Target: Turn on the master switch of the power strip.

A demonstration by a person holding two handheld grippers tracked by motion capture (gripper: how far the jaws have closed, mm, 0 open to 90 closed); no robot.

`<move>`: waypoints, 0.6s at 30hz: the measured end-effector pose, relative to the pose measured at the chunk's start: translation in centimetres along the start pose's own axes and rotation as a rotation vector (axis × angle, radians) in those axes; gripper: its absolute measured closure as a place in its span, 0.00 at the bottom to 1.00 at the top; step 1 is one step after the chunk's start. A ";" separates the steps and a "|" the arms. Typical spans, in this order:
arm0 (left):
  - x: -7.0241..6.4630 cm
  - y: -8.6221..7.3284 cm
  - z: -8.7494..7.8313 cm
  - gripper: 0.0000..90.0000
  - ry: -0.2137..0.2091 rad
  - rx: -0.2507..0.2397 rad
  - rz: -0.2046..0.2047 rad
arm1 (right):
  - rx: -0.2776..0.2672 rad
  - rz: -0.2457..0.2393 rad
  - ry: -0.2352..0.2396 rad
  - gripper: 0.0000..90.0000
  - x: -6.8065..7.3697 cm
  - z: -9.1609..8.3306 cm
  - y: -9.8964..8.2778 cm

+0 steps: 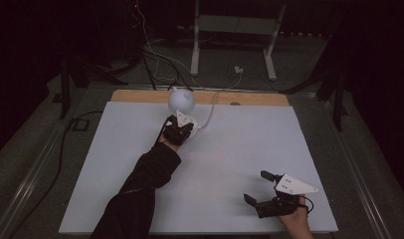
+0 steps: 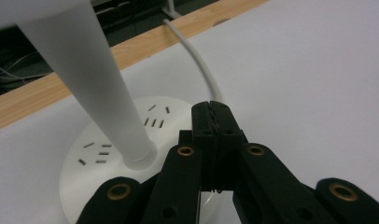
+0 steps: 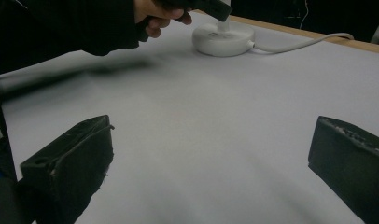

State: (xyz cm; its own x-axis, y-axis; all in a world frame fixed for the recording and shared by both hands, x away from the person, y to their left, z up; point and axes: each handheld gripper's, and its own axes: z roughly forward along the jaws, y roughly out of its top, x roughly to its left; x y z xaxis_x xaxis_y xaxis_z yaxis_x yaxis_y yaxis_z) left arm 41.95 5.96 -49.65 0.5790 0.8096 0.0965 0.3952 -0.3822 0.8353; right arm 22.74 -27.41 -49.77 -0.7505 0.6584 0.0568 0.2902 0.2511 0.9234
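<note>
- nearest the lens in the left gripper view, the left gripper (image 2: 214, 112) has its black jaws pressed together with nothing between them, their tips poised over the round white base (image 2: 108, 154) of a desk lamp (image 1: 180, 101).
- the lamp stands at the far edge of the white table sheet (image 1: 230, 149), near the wooden strip (image 1: 140, 95), its cord (image 2: 199, 65) trailing off the back.
- the step looks like pressing a control on the base; whether the tips touch it is hard to tell.
- to do it well, the person should push straight down with the closed tips, lightly, clear of the tapered stem (image 2: 92, 79), so the lamp does not slide or tip.
- the right gripper (image 1: 259, 186) rests open near the front right corner, well apart.
</note>
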 end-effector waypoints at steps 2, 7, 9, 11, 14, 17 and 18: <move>-0.1 -0.1 0.3 1.00 0.000 0.013 0.021 | 0.000 0.000 0.000 0.00 0.0 0.0 0.0; -0.3 -0.4 0.9 1.00 0.018 0.018 0.046 | -0.001 0.001 0.000 0.00 0.0 0.0 0.0; -0.2 -0.4 1.0 1.00 0.024 0.015 0.045 | 0.000 0.000 0.000 0.00 0.0 0.0 0.0; -0.3 -0.4 1.2 1.00 0.028 0.017 0.049 | 0.001 0.001 0.000 0.00 0.0 0.0 0.0; -0.5 -0.5 1.5 1.00 0.027 0.028 0.063 | -0.002 0.002 0.000 0.00 0.0 0.0 0.0; -0.5 -0.8 1.8 1.00 0.045 0.045 0.068 | -0.002 0.001 0.000 0.00 -0.1 -0.1 0.0; -0.6 -0.9 1.9 1.00 0.055 0.049 0.082 | -0.001 0.002 0.000 0.00 0.0 -0.1 0.0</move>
State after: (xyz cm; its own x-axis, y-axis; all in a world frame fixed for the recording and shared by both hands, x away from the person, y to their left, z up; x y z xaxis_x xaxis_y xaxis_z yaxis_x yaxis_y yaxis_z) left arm 42.63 4.97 -51.46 0.5713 0.7974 0.1946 0.3833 -0.4688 0.7958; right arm 22.73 -27.50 -49.73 -0.7498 0.6591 0.0580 0.2905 0.2492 0.9239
